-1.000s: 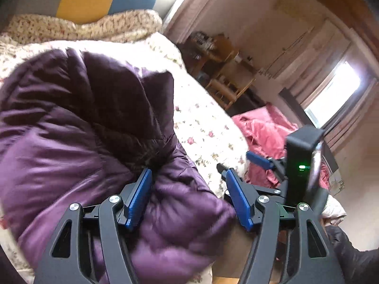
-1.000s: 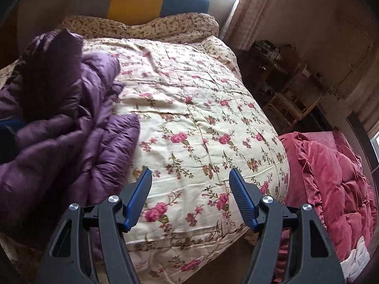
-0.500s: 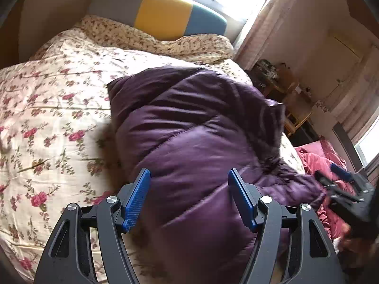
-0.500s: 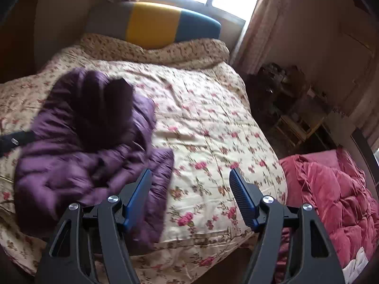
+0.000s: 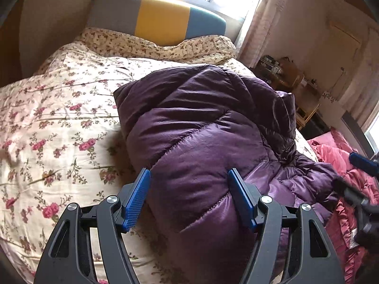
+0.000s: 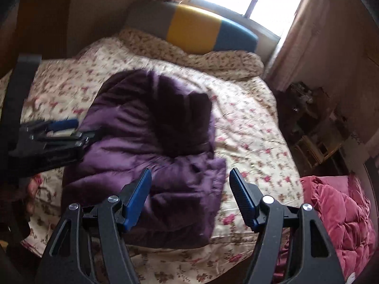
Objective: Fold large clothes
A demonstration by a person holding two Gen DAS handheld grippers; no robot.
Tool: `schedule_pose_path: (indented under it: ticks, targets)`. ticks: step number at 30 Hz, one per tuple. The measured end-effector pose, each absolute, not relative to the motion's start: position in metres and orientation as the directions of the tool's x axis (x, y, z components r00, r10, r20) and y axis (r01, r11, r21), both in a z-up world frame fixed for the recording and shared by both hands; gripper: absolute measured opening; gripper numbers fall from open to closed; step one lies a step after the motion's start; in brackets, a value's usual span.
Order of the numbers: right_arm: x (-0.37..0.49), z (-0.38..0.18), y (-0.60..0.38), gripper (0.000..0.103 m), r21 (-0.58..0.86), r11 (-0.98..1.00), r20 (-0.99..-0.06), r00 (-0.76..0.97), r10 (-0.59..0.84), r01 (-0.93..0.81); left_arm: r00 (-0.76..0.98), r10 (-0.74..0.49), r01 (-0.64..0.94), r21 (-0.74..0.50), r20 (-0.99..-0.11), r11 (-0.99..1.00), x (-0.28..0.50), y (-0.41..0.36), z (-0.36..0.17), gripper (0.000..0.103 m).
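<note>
A purple puffer jacket [image 5: 201, 130] lies bunched in a thick folded bundle on the floral bedspread [image 5: 59, 130]. My left gripper [image 5: 189, 196] is open and hovers over the bundle's near end; its blue pads [image 5: 137, 198] do not press the fabric. The right wrist view shows the jacket [image 6: 146, 146] in mid-bed, with a dark furry patch on top. My right gripper [image 6: 190, 194] is open above the jacket's near right corner, holding nothing. The left gripper [image 6: 64, 127] appears there at the jacket's left edge. The right gripper [image 5: 350, 175] shows at the far right of the left wrist view.
A grey, yellow and blue headboard cushion [image 6: 194, 30] and a rolled floral quilt [image 6: 201, 56] sit at the bed's head under a window. A red quilt [image 6: 336, 213] lies heaped off the bed's right side. Wooden furniture [image 6: 315, 142] stands beyond it.
The left view swung from close against the jacket's right side to looking over the whole bundle. The right gripper rose and drew back, so the jacket now sits mid-view, smaller.
</note>
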State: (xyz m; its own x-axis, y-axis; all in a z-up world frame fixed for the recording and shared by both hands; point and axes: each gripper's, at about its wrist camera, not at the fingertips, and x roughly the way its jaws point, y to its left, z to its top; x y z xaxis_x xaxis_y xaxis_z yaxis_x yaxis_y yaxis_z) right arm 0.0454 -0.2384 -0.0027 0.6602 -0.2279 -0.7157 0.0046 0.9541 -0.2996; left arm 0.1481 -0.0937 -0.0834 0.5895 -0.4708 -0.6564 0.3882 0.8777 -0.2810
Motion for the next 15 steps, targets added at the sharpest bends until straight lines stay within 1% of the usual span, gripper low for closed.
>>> schedule_pose_path:
  ticks: [1,2,4,5,7,10,15]
  targets:
    - [0.048,-0.012,-0.236,0.064,-0.305,0.952,-0.729,0.645,-0.229,-0.006,0.591,-0.470,0.392,-0.276,-0.656,0.878,0.149,-0.094,-0.084,0.068]
    - [0.051,-0.021,-0.234,0.056,-0.316,0.949,-0.739,0.631,-0.237,-0.014,0.592,-0.471,0.395,-0.273,-0.655,0.877,0.150,-0.095,-0.084,0.068]
    - [0.055,-0.037,-0.231,0.044,-0.340,0.940,-0.753,0.605,-0.258,-0.022,0.591,-0.473,0.405,-0.267,-0.654,0.875,0.151,-0.096,-0.086,0.068]
    - [0.058,-0.044,-0.230,0.035,-0.354,0.935,-0.760,0.591,-0.271,-0.027,0.590,-0.474,0.409,-0.264,-0.654,0.873,0.152,-0.096,-0.087,0.068]
    - [0.060,-0.058,-0.230,0.029,-0.374,0.927,-0.773,0.563,-0.292,-0.034,0.584,-0.479,0.419,-0.262,-0.656,0.869,0.153,-0.099,-0.090,0.068]
    - [0.062,-0.078,-0.229,0.027,-0.417,0.908,-0.779,0.533,-0.330,-0.046,0.579,-0.481,0.437,-0.248,-0.658,0.865,0.155,-0.103,-0.094,0.068]
    - [0.065,-0.105,-0.235,0.027,-0.425,0.904,-0.795,0.496,-0.349,-0.044,0.575,-0.479,0.474,-0.207,-0.664,0.856,0.156,-0.116,-0.100,0.068]
